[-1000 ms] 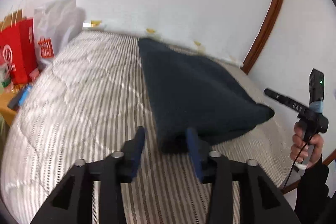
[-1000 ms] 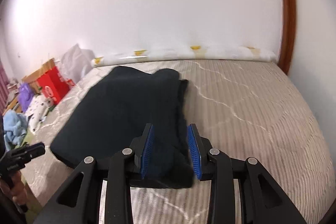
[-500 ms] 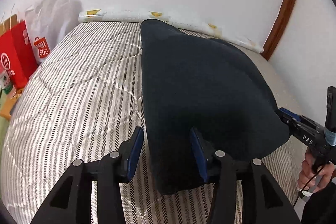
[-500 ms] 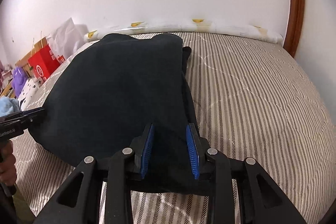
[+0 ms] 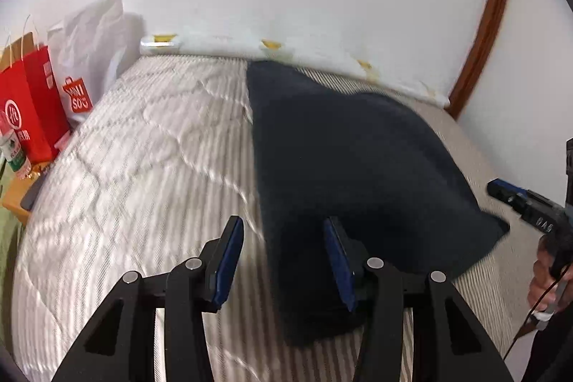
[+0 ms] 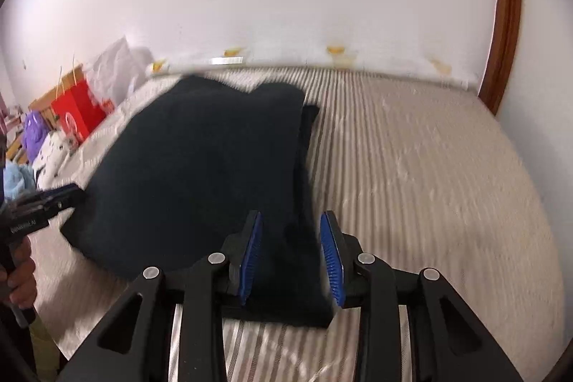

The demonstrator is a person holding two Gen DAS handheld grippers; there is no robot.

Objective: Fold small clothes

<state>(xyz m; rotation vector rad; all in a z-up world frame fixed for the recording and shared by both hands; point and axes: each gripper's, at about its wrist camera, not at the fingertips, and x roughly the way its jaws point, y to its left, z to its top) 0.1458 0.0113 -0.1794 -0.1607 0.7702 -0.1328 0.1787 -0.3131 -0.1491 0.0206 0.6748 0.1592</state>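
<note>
A dark garment (image 6: 200, 167) lies apparently folded on the bed (image 6: 429, 167); the right gripper (image 6: 292, 253) is opening around its corner, the left gripper (image 5: 283, 260) parted.

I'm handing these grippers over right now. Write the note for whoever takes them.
Left gripper: fingers apart, nothing pinched; the near left corner of the dark garment lies by its right finger.
Right gripper: jaws opening, the garment's near right edge between the fingers, not pressed.
The garment lies flat on the striped mattress, looking already folded at least once, layers showing along its right edge.
Left: check the fold, fold again if needed. Nothing is held.
</note>
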